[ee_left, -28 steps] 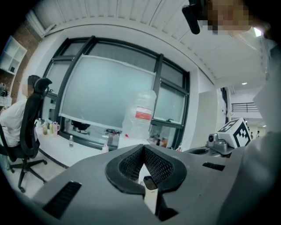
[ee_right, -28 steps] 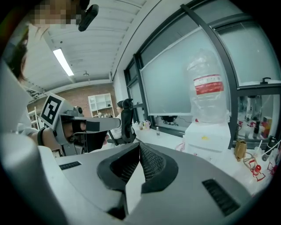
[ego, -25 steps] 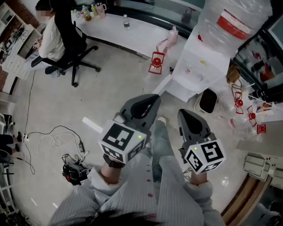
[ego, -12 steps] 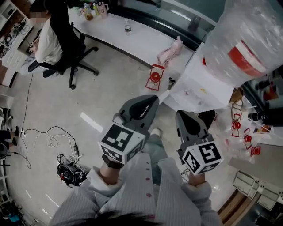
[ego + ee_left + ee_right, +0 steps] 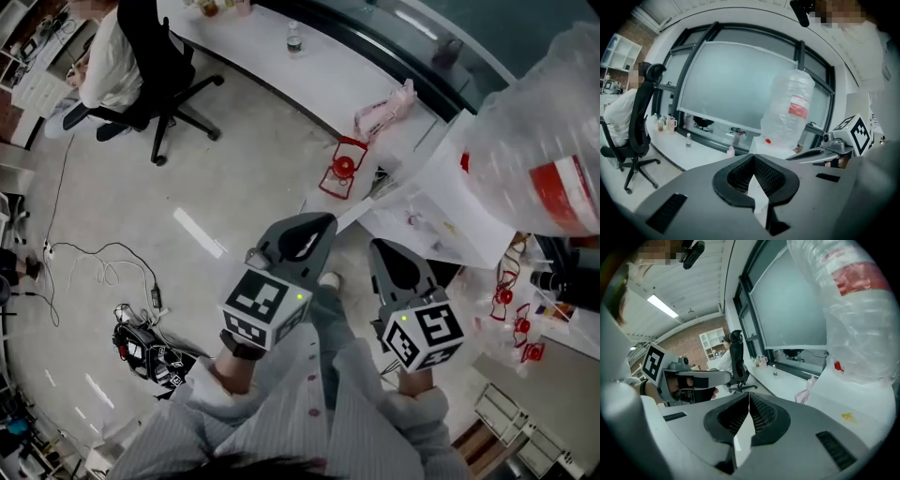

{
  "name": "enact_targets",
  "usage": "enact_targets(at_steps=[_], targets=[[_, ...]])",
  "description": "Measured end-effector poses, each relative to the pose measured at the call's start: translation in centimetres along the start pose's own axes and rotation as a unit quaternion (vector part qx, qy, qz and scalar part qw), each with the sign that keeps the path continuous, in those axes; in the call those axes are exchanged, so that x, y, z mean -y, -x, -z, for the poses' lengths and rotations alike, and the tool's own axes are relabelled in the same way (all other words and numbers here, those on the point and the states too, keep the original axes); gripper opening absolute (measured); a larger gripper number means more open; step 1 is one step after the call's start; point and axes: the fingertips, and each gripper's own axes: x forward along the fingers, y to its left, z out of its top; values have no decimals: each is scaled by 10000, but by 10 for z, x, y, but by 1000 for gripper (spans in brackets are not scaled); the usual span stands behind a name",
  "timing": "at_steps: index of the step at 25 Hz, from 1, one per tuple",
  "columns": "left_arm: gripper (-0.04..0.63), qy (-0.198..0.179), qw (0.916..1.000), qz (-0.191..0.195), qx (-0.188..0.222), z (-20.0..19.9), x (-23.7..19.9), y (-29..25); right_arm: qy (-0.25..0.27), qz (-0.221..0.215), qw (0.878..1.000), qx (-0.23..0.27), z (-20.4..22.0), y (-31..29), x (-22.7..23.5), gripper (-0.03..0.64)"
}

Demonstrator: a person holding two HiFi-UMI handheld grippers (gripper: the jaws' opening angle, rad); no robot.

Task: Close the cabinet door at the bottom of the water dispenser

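Nearing the dispenser (image 5: 439, 199), both grippers sit closer to it than a second ago. In the head view its white body and bottle (image 5: 553, 112) have grown and slid toward the right edge, while the chair (image 5: 155, 70) has drifted to the top left corner. The left gripper (image 5: 322, 221) and right gripper (image 5: 377, 249) stay side by side, pointing ahead and slightly down, each with its jaws pressed together on nothing. The dispenser stands ahead and to their right. Its cabinet door, low down, cannot be made out.
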Motion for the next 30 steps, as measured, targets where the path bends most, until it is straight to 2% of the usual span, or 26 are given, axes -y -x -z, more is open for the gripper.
enact_targets(at_steps=[10,20,30], targets=[[11,235,9983,51,-523,53,-60,-23,-339,125,9981,-497,44,-69,6,14],[11,487,9937,108,-1000,146,-103,-39,-570,285,9936,-932,123,-133,22,15],[11,694,9907,1,-1173,224,-141,-62,-809,545,9868,-1292,208,-183,37,15]])
